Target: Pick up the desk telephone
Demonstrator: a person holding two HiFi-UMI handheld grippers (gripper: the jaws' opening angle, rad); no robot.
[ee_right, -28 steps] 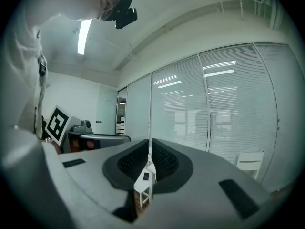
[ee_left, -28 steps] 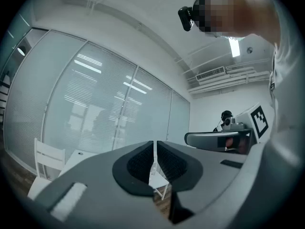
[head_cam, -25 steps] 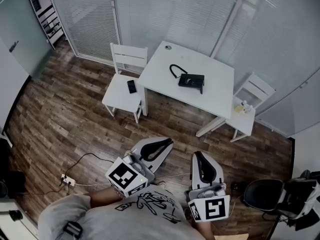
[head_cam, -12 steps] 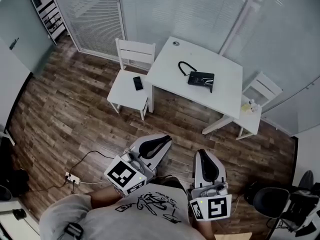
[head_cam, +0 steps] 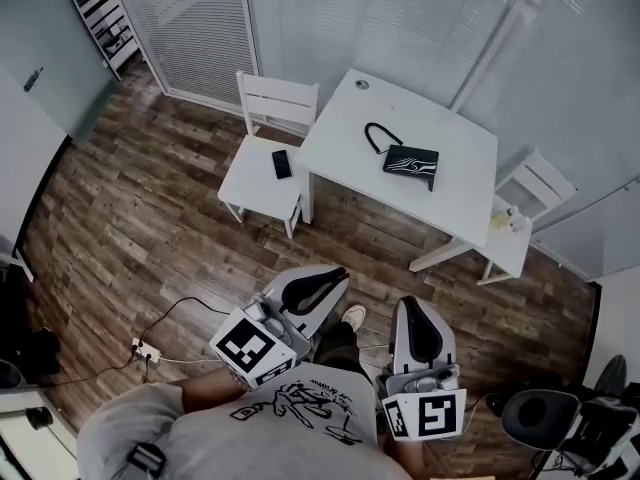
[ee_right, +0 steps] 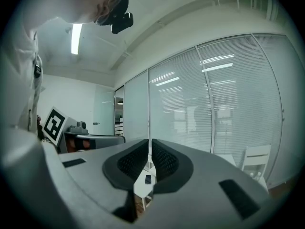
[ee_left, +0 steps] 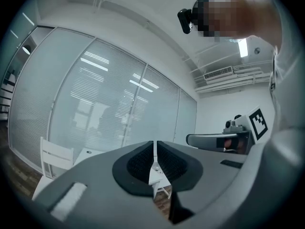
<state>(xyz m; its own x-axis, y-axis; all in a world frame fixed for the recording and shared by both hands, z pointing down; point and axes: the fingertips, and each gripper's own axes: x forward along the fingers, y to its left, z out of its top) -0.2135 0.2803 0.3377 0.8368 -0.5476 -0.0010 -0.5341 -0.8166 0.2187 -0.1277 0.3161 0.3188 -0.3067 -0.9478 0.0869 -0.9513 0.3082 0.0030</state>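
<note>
- One flat black desk telephone (head_cam: 411, 161) lies on one white square desk (head_cam: 450, 200).
- Two white wooden chairs (head_cam: 250, 178) stand beside it.
- Two claws, left claw (head_cam: 338, 274) and right claw (head_cam: 411, 308): both pressed together, empty.

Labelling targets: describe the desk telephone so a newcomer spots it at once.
Find the white table before the blind-covered glass wall. The desk telephone is the flat black box near its middle, a looped black cord beside it. The other dark slab, a smaller smartphone, lies on the left-hand white chair, not the table.
</note>
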